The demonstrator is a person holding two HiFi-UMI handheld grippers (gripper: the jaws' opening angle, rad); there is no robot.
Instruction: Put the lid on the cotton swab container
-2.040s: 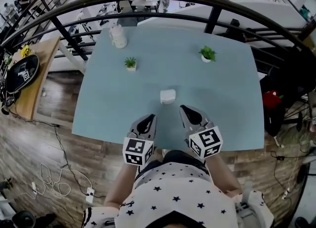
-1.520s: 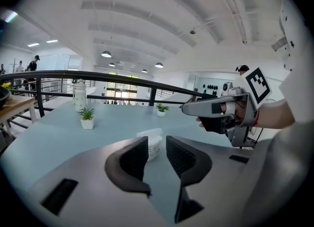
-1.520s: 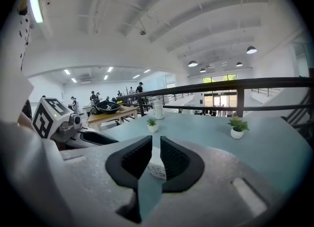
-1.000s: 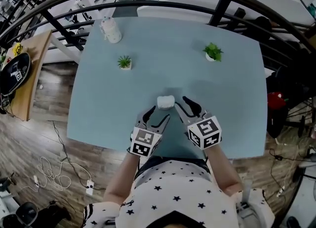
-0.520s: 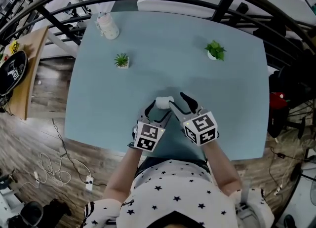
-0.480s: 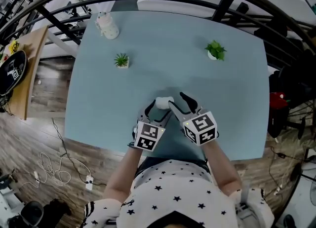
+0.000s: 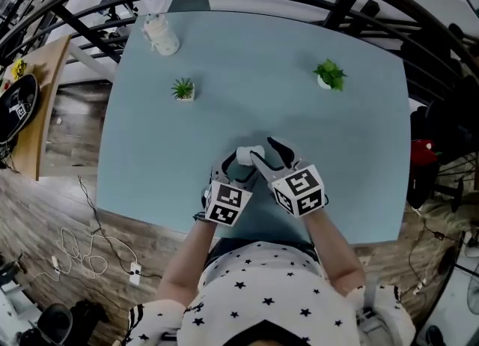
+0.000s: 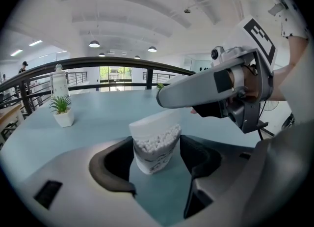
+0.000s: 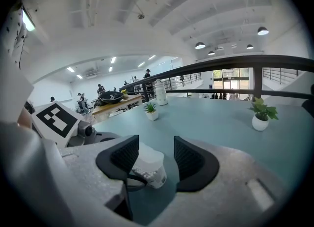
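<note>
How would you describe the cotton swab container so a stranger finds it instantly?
Start at the pale blue table. Near its front edge stands a small white container. Unlike the potted plants farther back, it shows white cotton swab tips inside.

Left gripper now around container

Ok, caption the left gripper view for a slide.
Cotton swab container on a blue table, between open jaws of the left gripper.
</note>
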